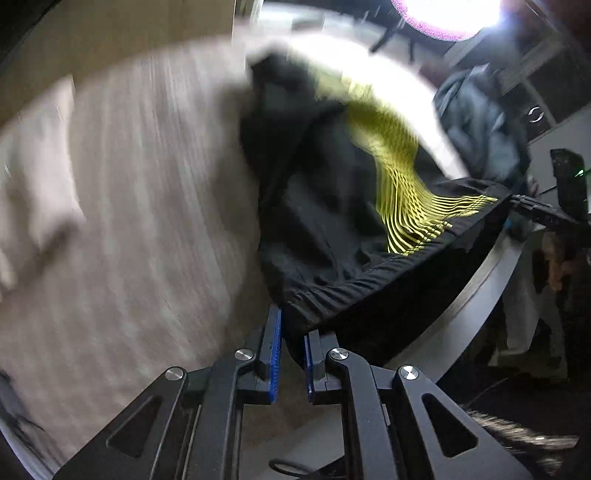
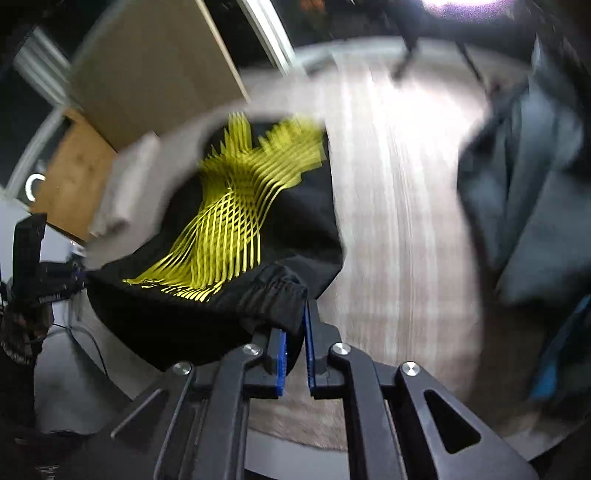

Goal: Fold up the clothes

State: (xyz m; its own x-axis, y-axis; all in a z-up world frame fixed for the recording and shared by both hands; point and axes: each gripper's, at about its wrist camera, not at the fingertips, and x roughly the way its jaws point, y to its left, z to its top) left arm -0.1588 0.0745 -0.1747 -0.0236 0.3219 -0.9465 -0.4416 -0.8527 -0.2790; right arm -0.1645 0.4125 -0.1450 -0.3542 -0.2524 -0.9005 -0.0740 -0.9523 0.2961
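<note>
A black garment with a yellow line print [image 1: 332,229] hangs stretched between my two grippers above a round pale wood-grain table [image 1: 129,221]. My left gripper [image 1: 291,332] is shut on one corner of its ribbed hem. My right gripper [image 2: 295,328] is shut on the other bunched hem corner of the same garment [image 2: 229,229]. In the left wrist view the right gripper [image 1: 532,206] holds the far end of the hem. In the right wrist view the left gripper [image 2: 66,280] shows at the left. Both views are motion-blurred.
A pile of grey-blue clothes [image 2: 528,206] lies at the table's right side and also shows in the left wrist view [image 1: 480,129]. A pale folded cloth [image 1: 33,192] lies at the left. A wooden panel [image 2: 147,70] stands behind. A bright lamp [image 1: 447,14] glares above.
</note>
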